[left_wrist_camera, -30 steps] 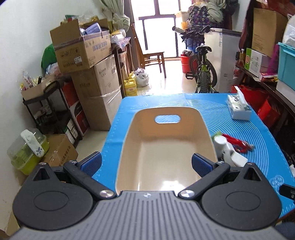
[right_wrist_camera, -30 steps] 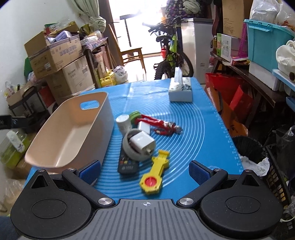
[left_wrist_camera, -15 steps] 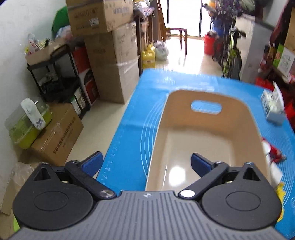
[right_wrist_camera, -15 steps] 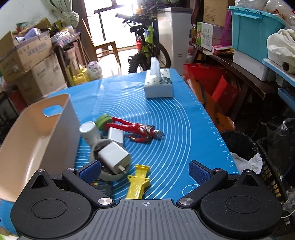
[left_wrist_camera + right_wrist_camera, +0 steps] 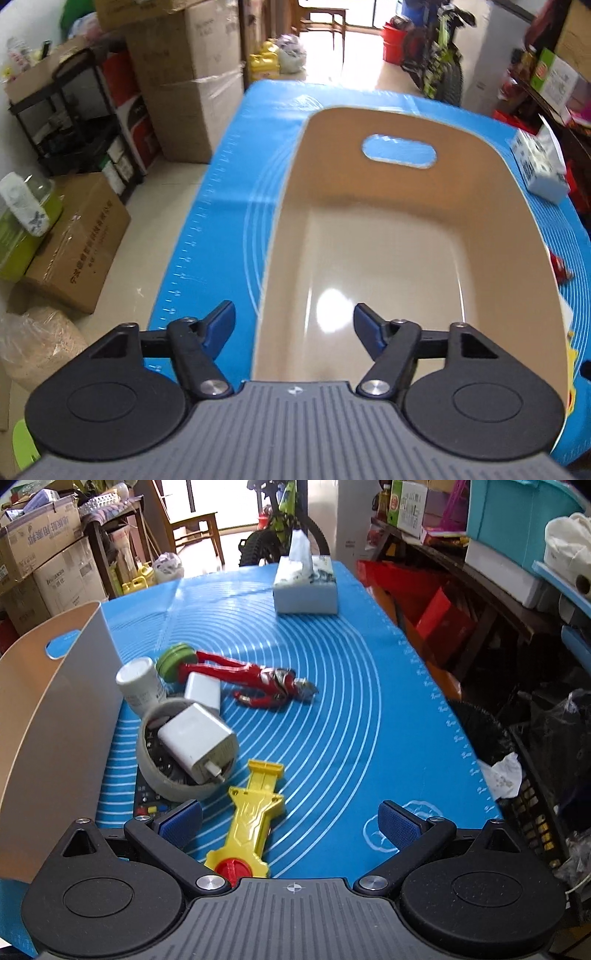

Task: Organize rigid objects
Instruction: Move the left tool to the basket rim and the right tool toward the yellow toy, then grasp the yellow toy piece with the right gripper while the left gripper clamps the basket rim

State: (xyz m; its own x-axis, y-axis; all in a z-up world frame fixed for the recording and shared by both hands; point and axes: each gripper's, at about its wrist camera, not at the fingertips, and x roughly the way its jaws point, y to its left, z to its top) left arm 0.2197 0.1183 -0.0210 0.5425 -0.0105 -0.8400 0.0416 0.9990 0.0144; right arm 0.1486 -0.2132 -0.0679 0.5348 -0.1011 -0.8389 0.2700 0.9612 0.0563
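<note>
Straddling the near left wall of the beige bin (image 5: 388, 236), the left gripper (image 5: 294, 325) has just been narrowing its jaws; whether the pads touch that wall I cannot tell. Hovering spread and empty, the right gripper (image 5: 290, 821) frames one yellow toy launcher (image 5: 251, 812). Beyond lie two white chargers (image 5: 195, 742), one in a grey ring (image 5: 162, 775), one white bottle (image 5: 140, 686), one green disc (image 5: 170, 661), one red figure (image 5: 255, 683), then one tissue box (image 5: 306, 587).
</note>
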